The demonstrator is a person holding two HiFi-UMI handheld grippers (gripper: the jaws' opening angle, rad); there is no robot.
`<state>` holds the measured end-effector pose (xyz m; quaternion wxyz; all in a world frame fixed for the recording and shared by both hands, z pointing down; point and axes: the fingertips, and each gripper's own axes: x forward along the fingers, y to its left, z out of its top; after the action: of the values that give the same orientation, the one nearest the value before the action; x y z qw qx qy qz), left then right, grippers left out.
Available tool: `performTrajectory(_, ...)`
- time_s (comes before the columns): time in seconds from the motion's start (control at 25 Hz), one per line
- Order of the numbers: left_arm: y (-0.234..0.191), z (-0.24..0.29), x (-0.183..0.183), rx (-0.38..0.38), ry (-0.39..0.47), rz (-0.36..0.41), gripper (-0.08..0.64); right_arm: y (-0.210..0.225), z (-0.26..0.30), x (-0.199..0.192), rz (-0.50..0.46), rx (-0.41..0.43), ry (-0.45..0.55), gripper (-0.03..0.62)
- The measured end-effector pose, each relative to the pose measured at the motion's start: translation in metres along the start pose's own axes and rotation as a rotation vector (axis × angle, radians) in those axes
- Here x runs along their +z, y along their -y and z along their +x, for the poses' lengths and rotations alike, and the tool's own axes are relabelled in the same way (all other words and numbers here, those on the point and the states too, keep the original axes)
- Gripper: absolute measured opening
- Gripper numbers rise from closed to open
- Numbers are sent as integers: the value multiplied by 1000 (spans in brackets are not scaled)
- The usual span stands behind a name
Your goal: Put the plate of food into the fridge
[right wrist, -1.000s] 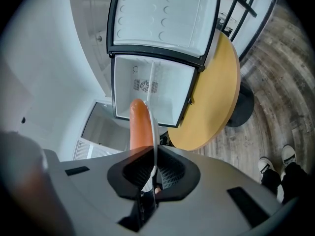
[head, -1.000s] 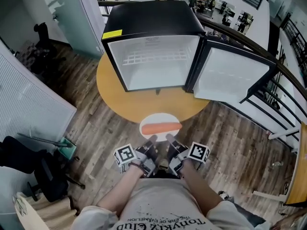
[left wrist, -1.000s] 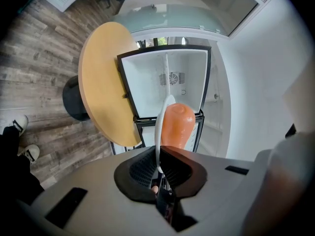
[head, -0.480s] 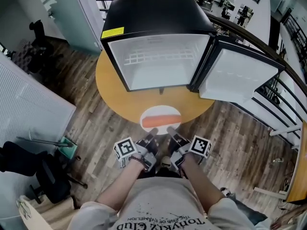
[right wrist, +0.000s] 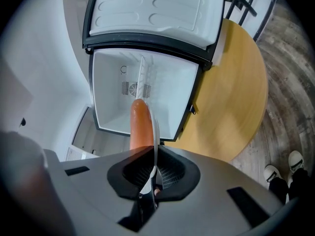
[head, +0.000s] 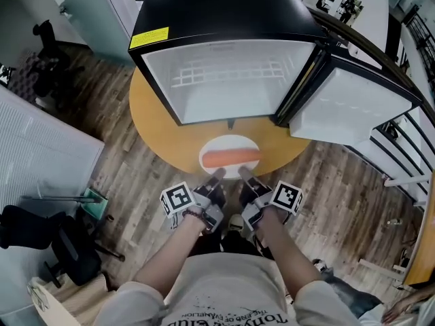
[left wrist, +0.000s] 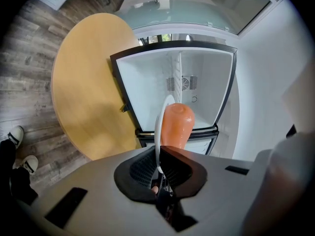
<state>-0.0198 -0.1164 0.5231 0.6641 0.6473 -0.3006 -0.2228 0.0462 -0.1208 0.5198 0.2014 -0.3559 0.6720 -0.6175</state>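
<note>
A black mini fridge (head: 217, 12) with a yellow label (head: 150, 37) on its top front corner stands on the far half of a round wooden counter (head: 153, 131). Its fridge door (head: 353, 111) is swung wide to our right, clear of the opening, with the white moulded lining facing us. Around the counter we see grey wood-plank floor (head: 129, 189), a black office chair (head: 44, 36) well off to the left and a black railing (head: 408, 138) behind the door on the right. A pair of white shoes (right wrist: 294, 161) shows on the floor below the counter edge. Inside the fridge's white cavity sits a white wire shelf (head: 228, 73) across the upper part, and a round vent grille (left wrist: 182, 83) marks the back wall. A bare strip of counter lies between the fridge's lower front edge and the white oval plate (head: 230, 143), which is over the counter's near edge, centred on the opening. We cannot tell whether it rests on the wood. On the plate lies one orange sausage-shaped piece of food (head: 231, 158), lengthwise across it. The left gripper (head: 216, 177) has its jaws closed on the plate's near rim left of centre, and the right gripper (head: 243, 177) has its jaws closed on the same rim just beside it.
</note>
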Motion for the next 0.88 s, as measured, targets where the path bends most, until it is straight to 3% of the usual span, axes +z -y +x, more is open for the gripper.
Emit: performTrajectory(0.88, -41, 70, 72, 39, 33, -48, 35, 45, 80, 60, 27, -39, 26, 38)
